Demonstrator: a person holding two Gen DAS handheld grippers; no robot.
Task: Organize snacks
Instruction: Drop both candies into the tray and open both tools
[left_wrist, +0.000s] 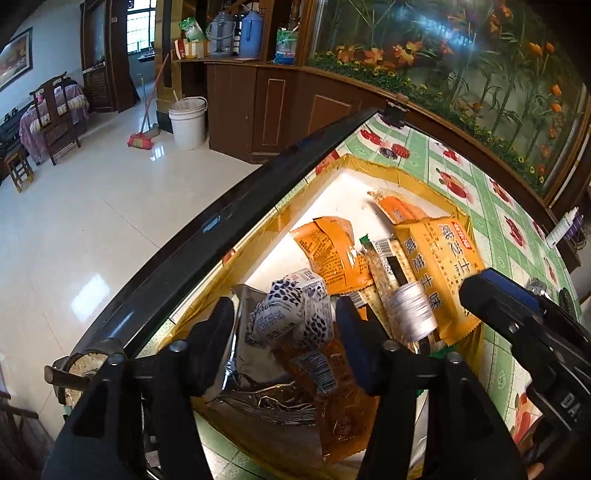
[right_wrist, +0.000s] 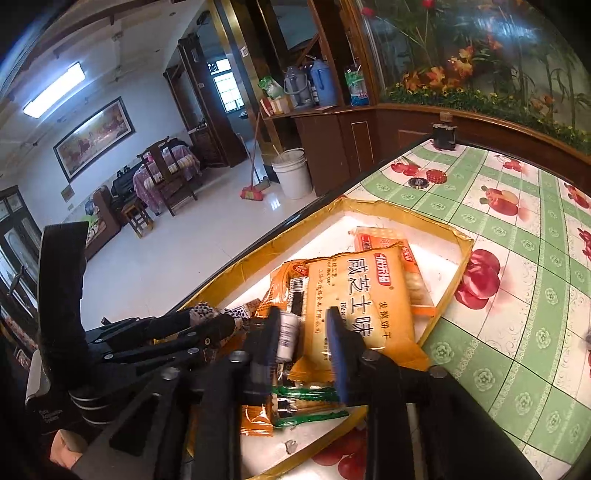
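Note:
A shallow tray (left_wrist: 373, 168) with a yellow taped rim (right_wrist: 402, 214) lies on the table and holds several snack packs. My left gripper (left_wrist: 284, 325) hangs over its near end, fingers wide apart, with a white packet with dark spots (left_wrist: 291, 310) between them; I cannot tell if they touch it. My right gripper (right_wrist: 301, 328) is open over the tray, a small white wrapped roll (right_wrist: 288, 332) by its left finger. A large orange cracker bag (right_wrist: 360, 299) lies in the middle; it also shows in the left wrist view (left_wrist: 443, 258). Silver foil pack (left_wrist: 255, 391) lies below the left gripper.
The table has a green and white cloth with red fruit prints (right_wrist: 517, 258) and a dark edge (left_wrist: 221, 236). A dark small jar (right_wrist: 445, 134) stands at the far corner. Bottle caps (right_wrist: 436, 175) lie beyond the tray. A wooden cabinet (left_wrist: 280, 107) and white bucket (left_wrist: 188, 122) stand beyond.

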